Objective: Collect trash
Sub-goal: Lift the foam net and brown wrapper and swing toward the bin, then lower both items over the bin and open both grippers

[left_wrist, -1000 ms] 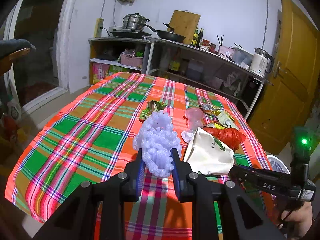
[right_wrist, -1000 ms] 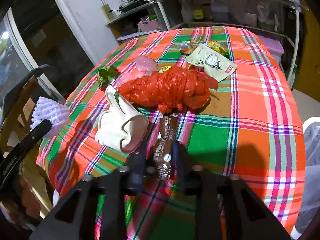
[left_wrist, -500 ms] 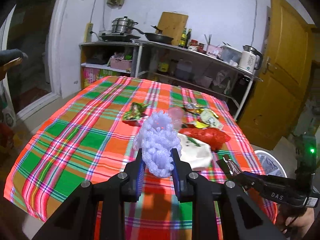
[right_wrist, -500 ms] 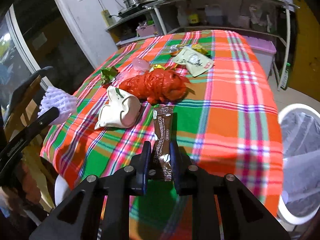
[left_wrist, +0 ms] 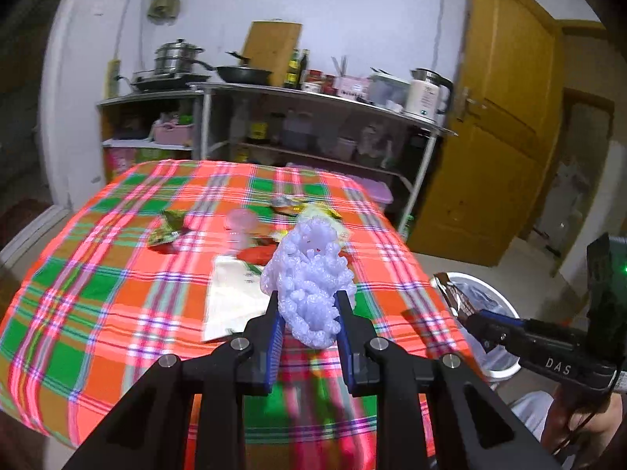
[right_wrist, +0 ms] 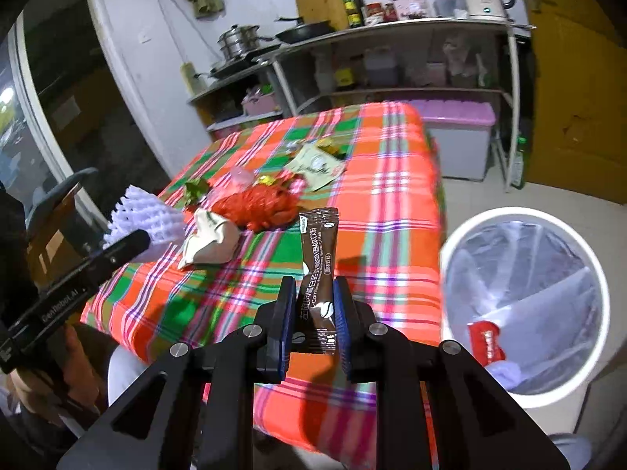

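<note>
My left gripper (left_wrist: 308,327) is shut on a white foam fruit net (left_wrist: 309,274), held above the plaid table's near edge; it also shows in the right wrist view (right_wrist: 143,223). My right gripper (right_wrist: 313,313) is shut on a brown coffee sachet (right_wrist: 318,266), held upright off the table's right side. A white trash bin (right_wrist: 525,301) with a clear liner stands on the floor to the right, with a red wrapper (right_wrist: 486,340) inside. On the table lie a red plastic bag (right_wrist: 256,205), a crumpled cream bag (right_wrist: 209,241), and a cream pouch (right_wrist: 315,166).
The plaid tablecloth (left_wrist: 98,274) also holds a green wrapper (left_wrist: 168,227) and a pink cup (left_wrist: 241,221). Metal shelves (right_wrist: 392,62) with pots and a kettle stand behind. A lilac-lidded box (right_wrist: 458,141) and a yellow door (left_wrist: 497,137) are at the right.
Both grippers pulled back from the table and swung right with their loads. The trash bin has come fully into the right wrist view.
</note>
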{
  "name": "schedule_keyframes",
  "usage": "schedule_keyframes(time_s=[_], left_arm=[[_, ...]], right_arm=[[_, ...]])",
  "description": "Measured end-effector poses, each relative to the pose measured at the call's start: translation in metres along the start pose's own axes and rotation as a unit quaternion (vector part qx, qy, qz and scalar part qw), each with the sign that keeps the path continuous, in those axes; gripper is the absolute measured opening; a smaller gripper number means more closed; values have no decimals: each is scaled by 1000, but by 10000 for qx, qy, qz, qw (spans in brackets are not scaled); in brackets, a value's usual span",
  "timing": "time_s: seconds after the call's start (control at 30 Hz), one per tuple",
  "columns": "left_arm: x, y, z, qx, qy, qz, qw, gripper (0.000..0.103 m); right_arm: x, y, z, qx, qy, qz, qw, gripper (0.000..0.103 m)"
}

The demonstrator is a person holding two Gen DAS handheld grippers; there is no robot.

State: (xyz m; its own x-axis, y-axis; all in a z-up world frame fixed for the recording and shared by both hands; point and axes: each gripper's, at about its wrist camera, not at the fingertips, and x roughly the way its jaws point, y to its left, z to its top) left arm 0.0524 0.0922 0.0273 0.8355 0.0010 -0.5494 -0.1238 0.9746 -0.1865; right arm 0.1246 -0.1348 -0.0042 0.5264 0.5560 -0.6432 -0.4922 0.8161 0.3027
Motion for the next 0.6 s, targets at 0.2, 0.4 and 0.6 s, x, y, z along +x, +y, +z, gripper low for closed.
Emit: schedule_keyframes(time_s=[0.2, 0.4, 0.6], left_arm=[[11, -35, 1, 262, 75, -293, 9992, 25], [25, -69, 2, 496, 150, -560, 9971, 25], [44, -103, -1, 722, 309, -869, 9931, 25]], right_arm=[[-21, -25, -2, 214, -186, -227, 9993, 20], [-37, -52, -6, 430, -319, -439, 9976, 20], [-46, -84, -12, 706, -366, -640, 9948, 20]])
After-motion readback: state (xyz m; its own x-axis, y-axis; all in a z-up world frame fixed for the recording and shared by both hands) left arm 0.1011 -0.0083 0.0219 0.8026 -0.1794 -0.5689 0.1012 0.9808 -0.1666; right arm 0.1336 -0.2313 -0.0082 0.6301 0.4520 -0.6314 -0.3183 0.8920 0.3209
